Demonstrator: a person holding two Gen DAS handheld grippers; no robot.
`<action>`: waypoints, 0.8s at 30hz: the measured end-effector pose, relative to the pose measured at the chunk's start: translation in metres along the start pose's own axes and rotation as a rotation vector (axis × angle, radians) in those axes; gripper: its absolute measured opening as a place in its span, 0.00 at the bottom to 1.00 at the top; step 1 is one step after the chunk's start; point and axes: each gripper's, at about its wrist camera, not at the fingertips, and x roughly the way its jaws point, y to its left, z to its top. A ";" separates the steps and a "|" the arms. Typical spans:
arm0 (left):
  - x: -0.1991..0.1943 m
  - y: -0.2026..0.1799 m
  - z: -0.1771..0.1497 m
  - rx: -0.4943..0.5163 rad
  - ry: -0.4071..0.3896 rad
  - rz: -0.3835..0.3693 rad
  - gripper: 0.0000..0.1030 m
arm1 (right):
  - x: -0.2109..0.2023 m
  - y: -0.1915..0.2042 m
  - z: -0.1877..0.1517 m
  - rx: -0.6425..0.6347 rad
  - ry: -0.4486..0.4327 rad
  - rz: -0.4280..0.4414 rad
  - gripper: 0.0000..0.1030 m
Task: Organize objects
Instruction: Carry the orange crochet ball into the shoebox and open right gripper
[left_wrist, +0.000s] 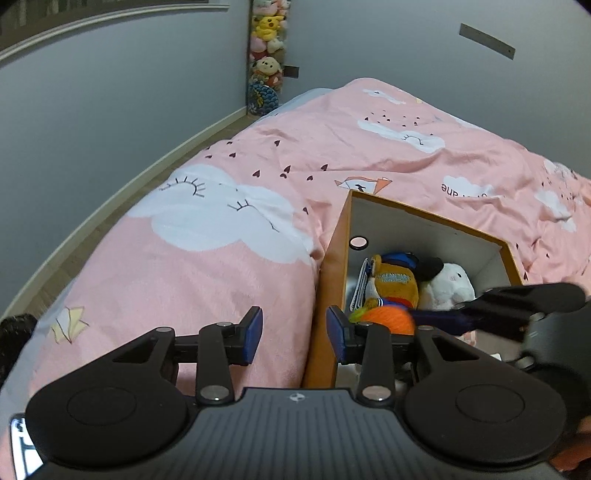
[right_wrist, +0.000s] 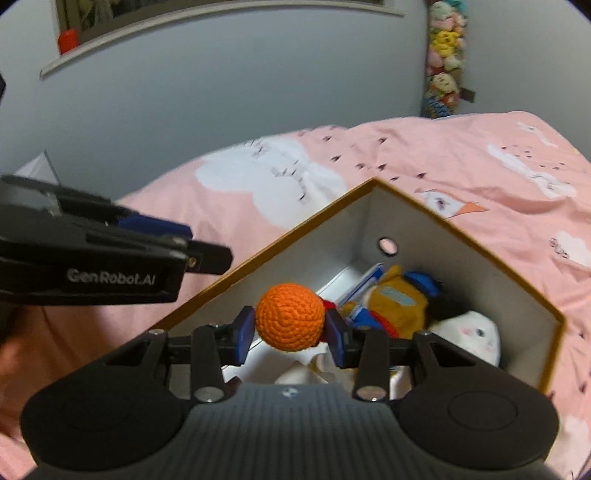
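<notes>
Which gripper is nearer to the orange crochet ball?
Right. The right gripper clamps the orange crochet ball above the box; the left gripper is open beside it, empty.

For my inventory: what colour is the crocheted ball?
Orange; the crocheted ball shows best in the right wrist view.

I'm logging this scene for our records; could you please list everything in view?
Crocheted orange yarn ball: one, orange, clamped in the right gripper above the box.
Open cardboard box: one, orange outside, white inside, on the bed.
Brown plush in blue cap: one, inside the box.
White plush: one, inside the box.
Pink cloud-print duvet: one, covering the bed.
Hanging plush toys: several, mixed colours, room corner.
Left gripper: one, black, blue pads, empty.
Right gripper: one, black, blue pads.
</notes>
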 end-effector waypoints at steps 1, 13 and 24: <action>0.000 0.001 -0.001 -0.005 -0.002 0.000 0.43 | 0.006 0.003 -0.001 -0.018 0.011 -0.001 0.42; 0.001 -0.003 -0.005 -0.004 -0.021 0.019 0.43 | 0.032 0.013 -0.011 -0.068 0.101 0.012 0.42; -0.018 -0.015 -0.004 0.018 -0.090 0.024 0.51 | -0.001 0.011 -0.013 -0.031 0.066 -0.038 0.49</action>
